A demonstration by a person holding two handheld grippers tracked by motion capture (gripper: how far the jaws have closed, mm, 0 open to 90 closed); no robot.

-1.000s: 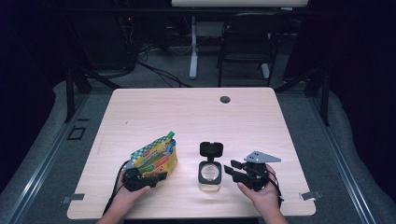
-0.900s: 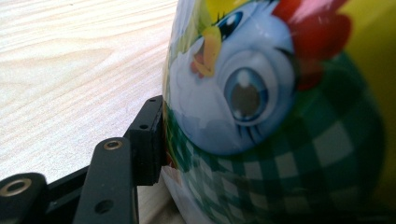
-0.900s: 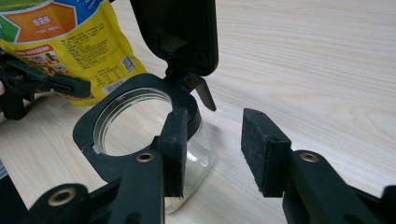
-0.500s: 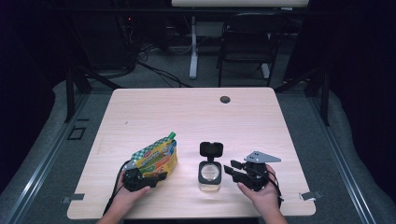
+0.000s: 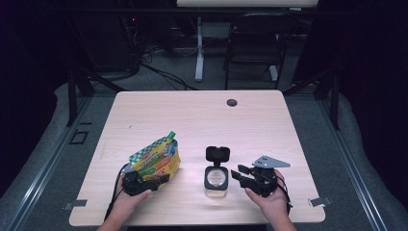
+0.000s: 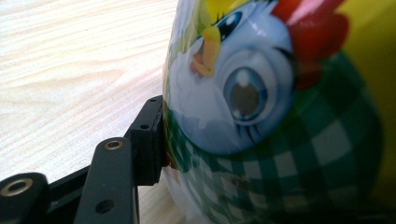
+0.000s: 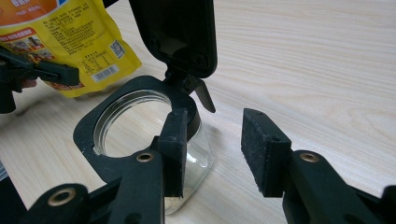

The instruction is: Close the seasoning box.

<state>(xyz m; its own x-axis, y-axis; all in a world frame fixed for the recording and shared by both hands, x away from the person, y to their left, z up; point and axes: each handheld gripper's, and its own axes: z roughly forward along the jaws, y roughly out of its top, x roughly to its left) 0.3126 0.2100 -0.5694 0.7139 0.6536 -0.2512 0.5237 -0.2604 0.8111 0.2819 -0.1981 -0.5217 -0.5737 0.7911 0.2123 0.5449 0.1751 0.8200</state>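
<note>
Lid already flipped back on the clear jar, mouth bare. Left gripper clamped on the yellow pouch, held upright just ahead of its jaws, green spout uppermost. Pouring into the jar judged not yet begun. Right gripper parked beside the jar, jaws apart, gripping nothing. Near table edge close behind both hands; bare wood wide open beyond the jaws.

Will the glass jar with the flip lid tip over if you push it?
Probably not easily: the glass jar stands upright on the table and looks squat. Its open flip lid sticks up at the back, so a shove there might tilt it. The smooth glass is likely slippery and breakable.
</note>
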